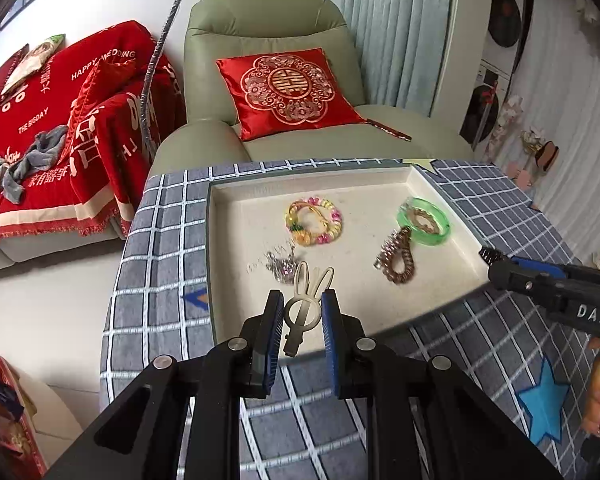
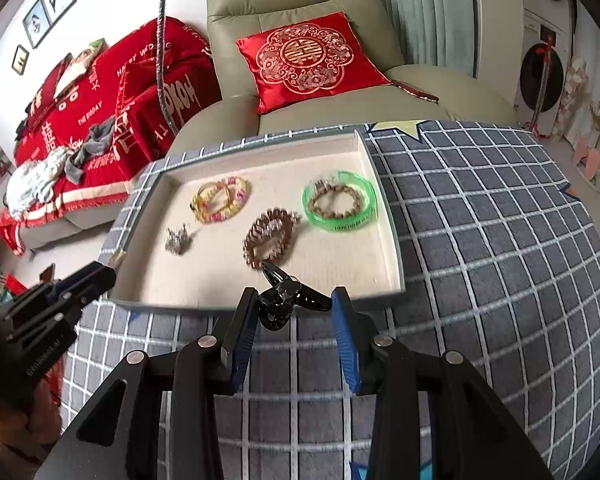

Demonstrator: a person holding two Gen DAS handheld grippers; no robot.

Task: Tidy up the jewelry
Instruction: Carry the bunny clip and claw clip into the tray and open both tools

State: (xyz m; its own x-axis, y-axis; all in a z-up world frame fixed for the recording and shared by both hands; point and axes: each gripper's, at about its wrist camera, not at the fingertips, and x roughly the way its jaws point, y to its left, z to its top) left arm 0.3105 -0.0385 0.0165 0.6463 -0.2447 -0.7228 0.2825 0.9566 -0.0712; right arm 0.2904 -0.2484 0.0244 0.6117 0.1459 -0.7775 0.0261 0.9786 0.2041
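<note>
Your left gripper (image 1: 302,312) is clamped on a cream bunny hair clip (image 1: 305,303), held above the tray's (image 1: 228,200) near edge. Your right gripper (image 2: 294,309) grips a black hair clip (image 2: 286,298) over the near edge too. Bracelets: beaded one (image 2: 220,199) toward far-left corner, green bangle (image 2: 340,202) by right edge, brown one (image 2: 270,238) mid-tray.

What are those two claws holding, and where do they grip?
Left gripper pinches a cream bunny hair clip at its round head; right gripper a black hair clip across its middle.
</note>
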